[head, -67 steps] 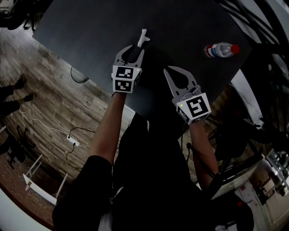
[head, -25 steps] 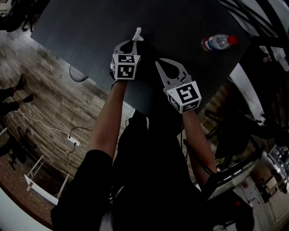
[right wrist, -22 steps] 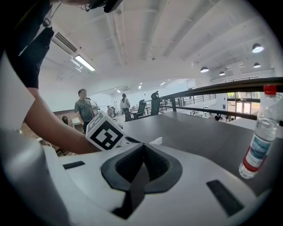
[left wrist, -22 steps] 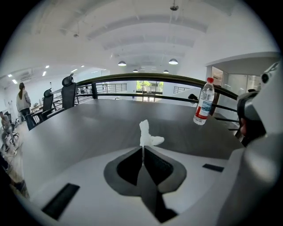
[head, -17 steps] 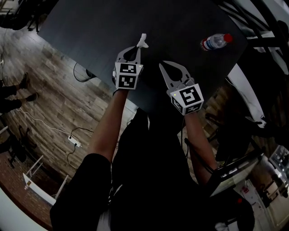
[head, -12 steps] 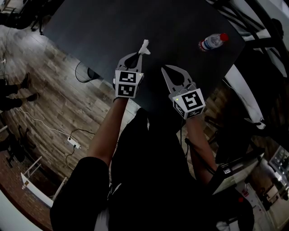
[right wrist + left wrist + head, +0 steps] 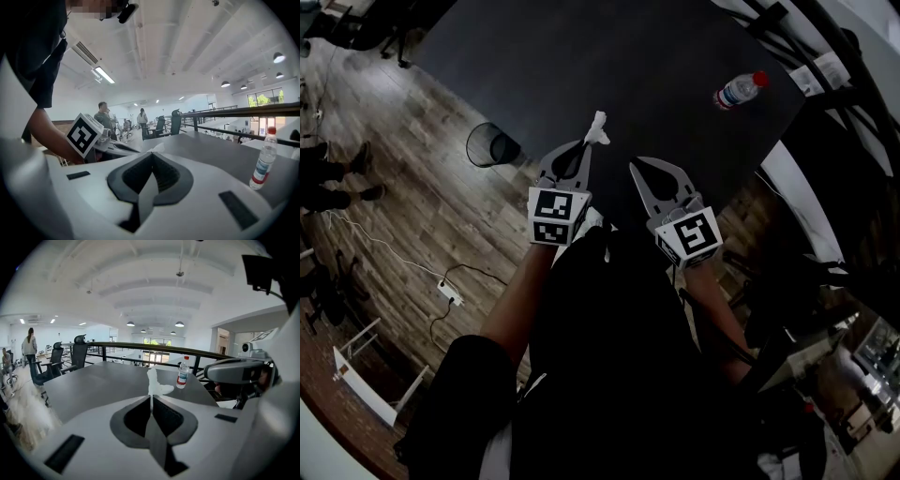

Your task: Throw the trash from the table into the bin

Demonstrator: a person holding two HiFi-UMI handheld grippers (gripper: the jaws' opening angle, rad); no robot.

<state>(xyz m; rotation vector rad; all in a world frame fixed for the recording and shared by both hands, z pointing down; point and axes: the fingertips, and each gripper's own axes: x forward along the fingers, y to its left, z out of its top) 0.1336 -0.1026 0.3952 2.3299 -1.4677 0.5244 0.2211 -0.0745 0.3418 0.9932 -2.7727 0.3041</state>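
My left gripper (image 7: 586, 142) is shut on a crumpled white tissue (image 7: 596, 127), which sticks up past the jaw tips above the near edge of the dark table (image 7: 628, 56). The left gripper view shows the tissue (image 7: 152, 382) pinched between the closed jaws of the left gripper (image 7: 151, 397). Just to the right, my right gripper (image 7: 635, 170) is shut with nothing in it; in its own view the right gripper (image 7: 151, 153) has its jaws together. A round black mesh bin (image 7: 490, 143) stands on the wood floor by the table's left edge.
A plastic water bottle (image 7: 739, 90) with a red cap lies at the table's far right; the bottle (image 7: 183, 372) also shows in the left gripper view. Office chairs (image 7: 77, 350) and a person (image 7: 29, 344) stand beyond the table. Cables and a power strip (image 7: 450, 292) lie on the floor.
Both grippers have drawn back from the table toward my body, the left still holding the tissue. The view has shifted, and the bin has come out from under the table's edge.
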